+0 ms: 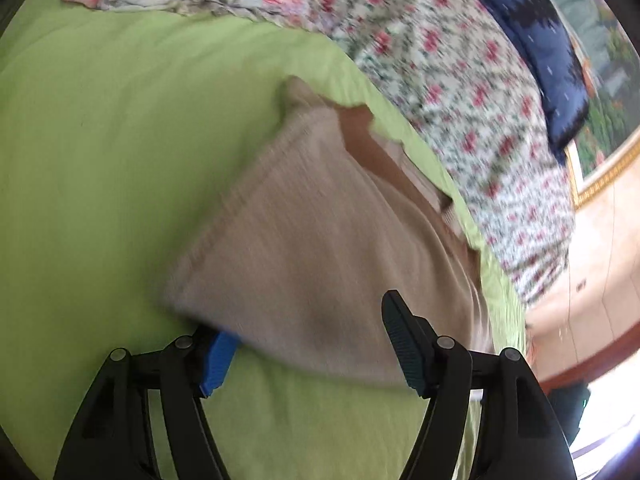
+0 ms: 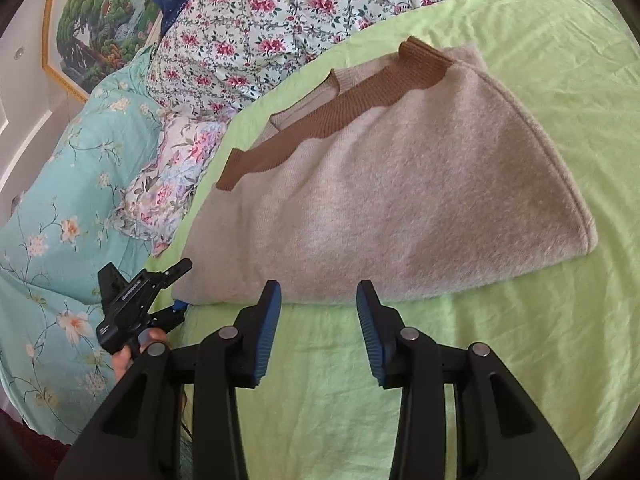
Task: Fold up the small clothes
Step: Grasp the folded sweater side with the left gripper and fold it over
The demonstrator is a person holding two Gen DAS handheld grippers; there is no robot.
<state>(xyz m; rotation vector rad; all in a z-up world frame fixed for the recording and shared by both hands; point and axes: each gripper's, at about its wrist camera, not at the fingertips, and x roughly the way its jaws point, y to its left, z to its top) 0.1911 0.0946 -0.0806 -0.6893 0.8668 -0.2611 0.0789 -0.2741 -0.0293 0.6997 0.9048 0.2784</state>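
Kept fingers of right gripper (image 2: 318, 286) parted, nothing btwn pads, tips just short of near hem of sweater (image 2: 400, 184) at 12 o'clock. Saw left gripper (image 1: 304, 320) w/ fingers wide apart too, not pinching; had sweater's near corner lying btwn them, one tip tucked under the knit, other on top. In right wrist view, found that left gripper at 8 o'clock, at the sweater's near-left corner, w/ a hand (image 2: 124, 356) behind it.

Noted sweater already doubled over, flat on green sheet (image 2: 520, 340) of the bed, brown neck band (image 2: 340, 108) at far side, 11 o'clock. Left wrist view blurred, so couldn't read the exact contact at that corner.

Judged next step prob. another fold. To do it well: needed both layers caught at the hem, not just the top one; both corners pinched level before lifting; lifted low and carried toward 12 o'clock together so the edge stayed straight. Risk: thick knit slipping from a shallow bite, or green sheet getting grabbed along w/ it. Beyond, at 10–12 o'clock, lay floral quilt (image 2: 260, 20).
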